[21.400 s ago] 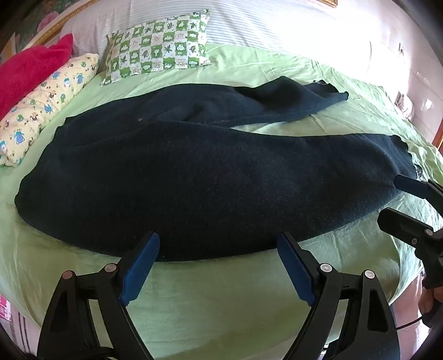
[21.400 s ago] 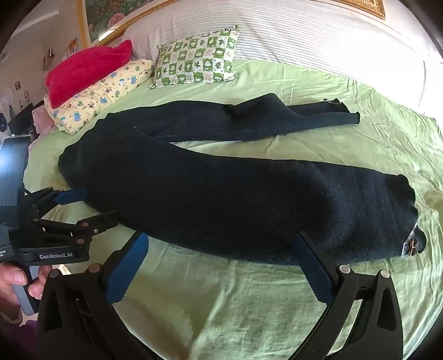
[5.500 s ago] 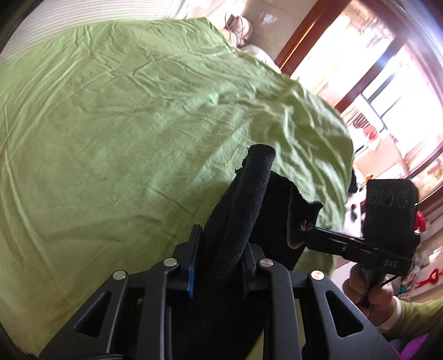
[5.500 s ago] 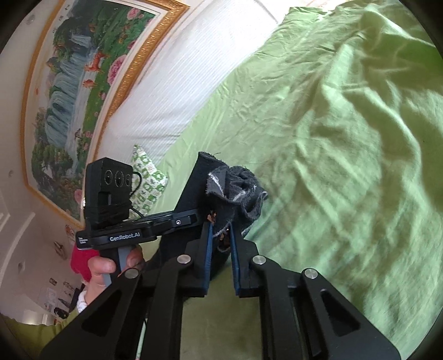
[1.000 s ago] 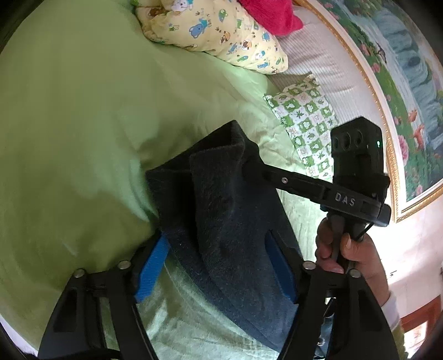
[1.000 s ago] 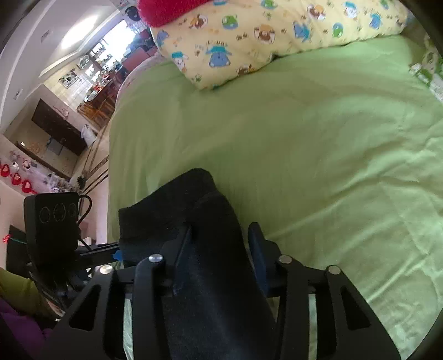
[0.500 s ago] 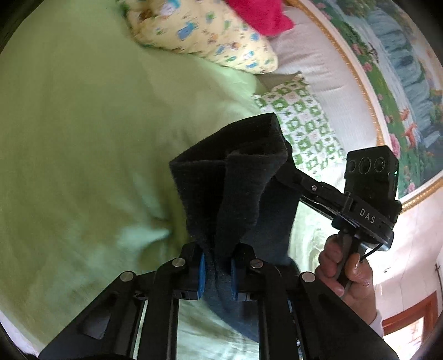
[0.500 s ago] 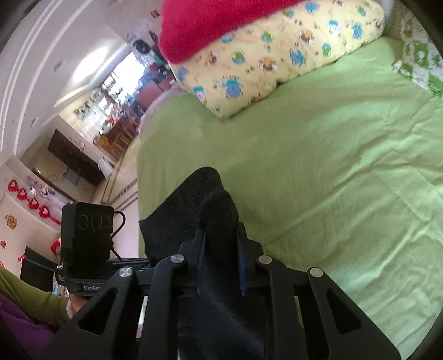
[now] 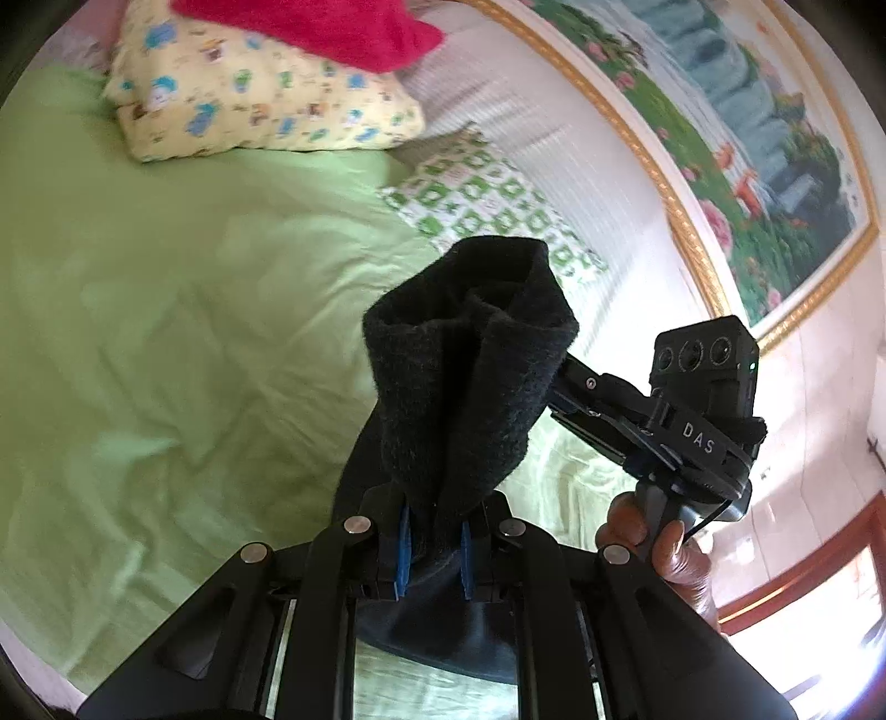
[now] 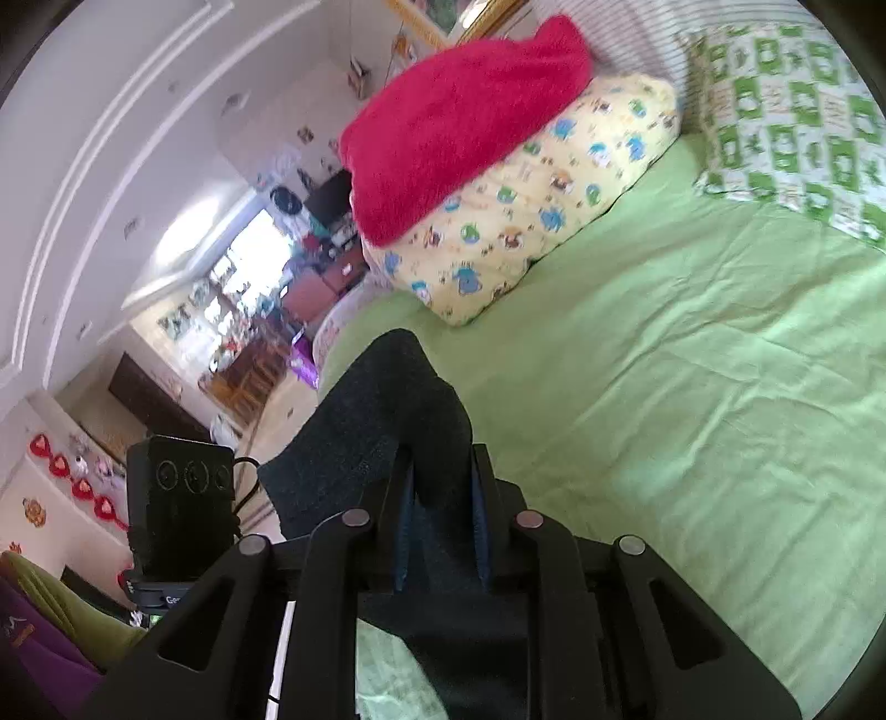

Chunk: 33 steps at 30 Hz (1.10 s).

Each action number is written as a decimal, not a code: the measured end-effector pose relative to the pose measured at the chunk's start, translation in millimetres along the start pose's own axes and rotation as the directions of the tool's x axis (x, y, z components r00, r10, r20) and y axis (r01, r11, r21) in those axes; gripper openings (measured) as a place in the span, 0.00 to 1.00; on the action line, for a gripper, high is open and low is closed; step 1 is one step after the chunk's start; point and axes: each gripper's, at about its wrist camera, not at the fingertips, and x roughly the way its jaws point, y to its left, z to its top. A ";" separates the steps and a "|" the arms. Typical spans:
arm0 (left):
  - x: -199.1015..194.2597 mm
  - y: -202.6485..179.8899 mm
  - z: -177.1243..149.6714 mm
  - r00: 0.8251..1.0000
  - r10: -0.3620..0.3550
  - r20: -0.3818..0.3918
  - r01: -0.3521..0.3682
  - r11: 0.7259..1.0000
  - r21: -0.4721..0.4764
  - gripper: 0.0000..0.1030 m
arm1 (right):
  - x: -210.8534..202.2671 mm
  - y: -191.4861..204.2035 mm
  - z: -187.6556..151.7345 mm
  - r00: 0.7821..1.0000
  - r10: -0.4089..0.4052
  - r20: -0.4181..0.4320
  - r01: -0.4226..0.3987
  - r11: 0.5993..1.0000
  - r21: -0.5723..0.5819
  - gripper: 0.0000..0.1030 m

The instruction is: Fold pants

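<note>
The dark navy pants (image 9: 470, 360) are bunched and lifted above the green bed sheet (image 9: 166, 332). My left gripper (image 9: 434, 548) is shut on a thick fold of the pants, which stands up past its blue pads. My right gripper (image 10: 440, 526) is shut on another fold of the pants (image 10: 387, 421). The right gripper also shows in the left wrist view (image 9: 581, 382), its tip against the cloth, held by a hand. The left gripper's body shows at the lower left of the right wrist view (image 10: 177, 498).
A yellow cartoon pillow (image 9: 260, 105) with a red blanket (image 9: 310, 27) on it and a green checked pillow (image 9: 487, 199) lie at the head of the bed. A framed painting (image 9: 747, 127) hangs above the striped headboard. The bed's edge and the room floor lie left in the right wrist view.
A second ago both grippers stood open around the pants; both have since shut on the cloth and lifted it higher off the sheet, toward the pillows.
</note>
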 end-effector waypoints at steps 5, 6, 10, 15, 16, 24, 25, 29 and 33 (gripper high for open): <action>-0.8 -26.9 -12.9 0.999 -0.035 -0.025 0.036 0.998 0.046 0.11 | -33.7 -4.0 -17.0 0.996 -0.004 0.086 0.001 0.999 0.039 0.20; 0.0 -32.4 -16.0 0.999 -0.041 -0.034 0.043 0.997 0.056 0.11 | -40.5 -4.6 -21.4 0.995 -0.005 0.102 0.000 0.999 0.047 0.20; 4.8 -58.0 -28.8 0.996 -0.060 -0.060 0.066 0.992 0.105 0.12 | -66.9 -11.9 -39.3 0.985 0.000 0.170 -0.016 0.996 0.091 0.20; 15.2 -85.2 -48.4 0.990 -0.088 -0.111 0.104 0.983 0.152 0.12 | -96.4 -25.0 -66.6 0.966 -0.020 0.258 -0.021 0.988 0.152 0.20; 16.8 -91.1 -52.5 0.989 -0.092 -0.118 0.110 0.981 0.160 0.12 | -101.6 -26.6 -70.8 0.961 -0.031 0.276 -0.015 0.987 0.163 0.20; 38.1 -126.3 -75.7 0.977 -0.108 -0.184 0.148 0.965 0.217 0.12 | -143.1 -37.7 -115.6 0.915 -0.079 0.395 -0.025 0.967 0.252 0.20; 40.4 -128.1 -76.4 0.975 -0.109 -0.192 0.151 0.964 0.220 0.12 | -146.3 -40.6 -119.9 0.912 -0.082 0.403 -0.028 0.965 0.262 0.20; 50.5 -138.9 -88.2 0.967 -0.109 -0.230 0.164 0.957 0.238 0.12 | -161.3 -48.0 -140.2 0.898 -0.101 0.427 -0.034 0.954 0.298 0.20; 60.1 -150.3 -101.9 0.960 -0.101 -0.262 0.171 0.951 0.258 0.12 | -172.5 -55.8 -154.0 0.890 -0.122 0.440 -0.032 0.944 0.328 0.20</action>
